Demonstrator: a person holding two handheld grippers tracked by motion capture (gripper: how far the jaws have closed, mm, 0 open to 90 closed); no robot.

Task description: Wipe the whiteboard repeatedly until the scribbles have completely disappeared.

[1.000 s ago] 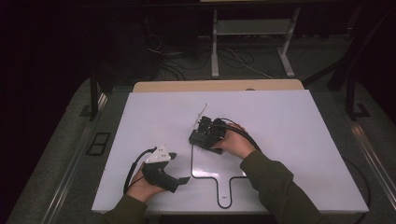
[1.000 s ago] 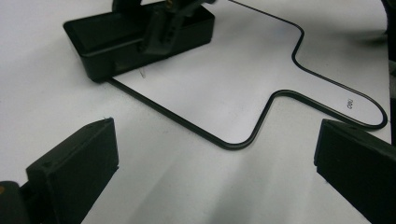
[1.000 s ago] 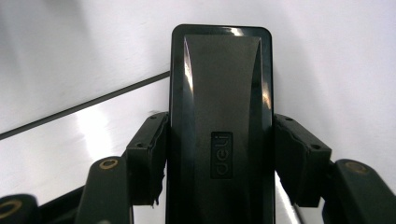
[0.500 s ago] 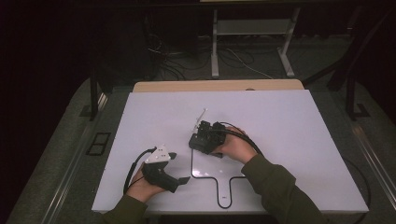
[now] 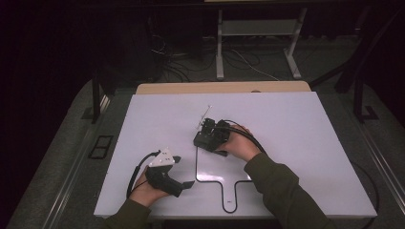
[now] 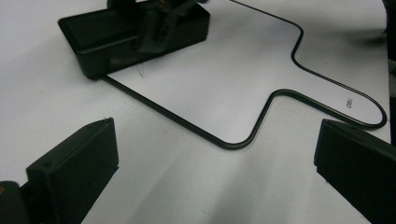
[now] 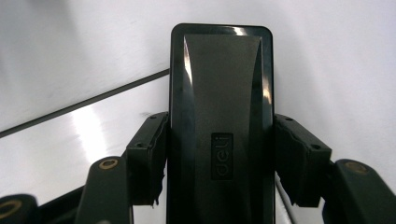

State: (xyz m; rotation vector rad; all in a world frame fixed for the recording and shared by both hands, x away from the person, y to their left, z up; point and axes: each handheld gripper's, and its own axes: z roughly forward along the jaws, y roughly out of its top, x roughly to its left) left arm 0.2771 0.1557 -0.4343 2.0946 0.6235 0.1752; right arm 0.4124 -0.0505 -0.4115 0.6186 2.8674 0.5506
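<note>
Right claw [image 7: 219,158] clamps the flat black box [image 7: 220,116] by its long sides; compared with a moment ago it has shifted slightly along the surface [image 5: 296,124], box resting at the corner of the black outline [image 5: 198,167], suggesting placement under way; left claw [image 6: 215,163] gapes wide, idle.

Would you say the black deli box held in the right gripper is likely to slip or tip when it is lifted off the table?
The black deli box looks stiff: its walls show no bowing where the right gripper clamps its long sides. Its glossy lid suggests smooth plastic, so it might slide if the grip loosens. Since it reaches well beyond the jaws, its far end may dip when lifted.
</note>
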